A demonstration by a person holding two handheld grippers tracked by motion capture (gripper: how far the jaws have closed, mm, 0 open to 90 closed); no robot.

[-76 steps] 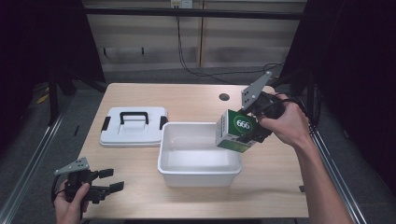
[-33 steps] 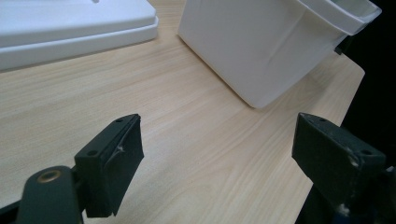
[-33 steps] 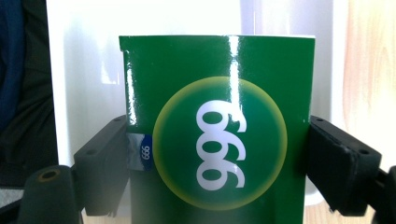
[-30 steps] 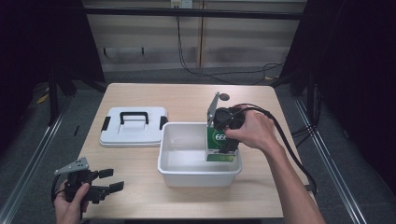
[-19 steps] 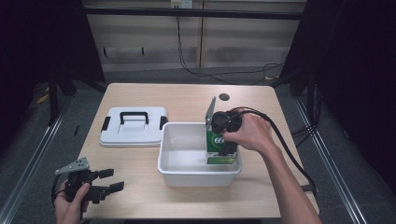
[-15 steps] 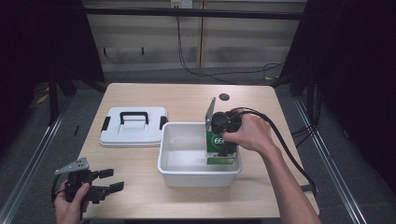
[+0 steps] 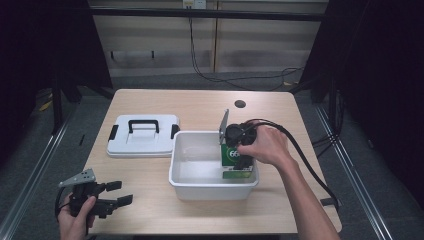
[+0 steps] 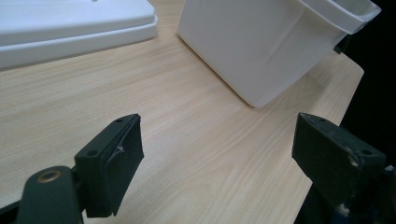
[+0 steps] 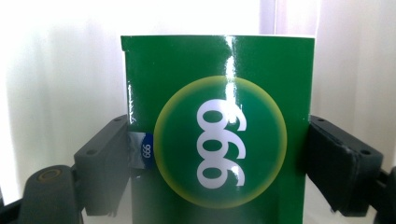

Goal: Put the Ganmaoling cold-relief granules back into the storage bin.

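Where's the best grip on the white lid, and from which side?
Take the white lid by its black handle, coming straight down from above. The lid lies flat on the table, and that raised bar is probably its only narrow part that tool jaws can span.

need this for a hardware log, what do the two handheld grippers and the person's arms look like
Both grippers are black with two blocky, padded jaws. The left gripper carries a grey three-cornered plate on top, and so does the right gripper. A black cable trails from the right one across the table and over its edge. The jaw pads look scuffed. Both forearms are bare, with no sleeves in sight.
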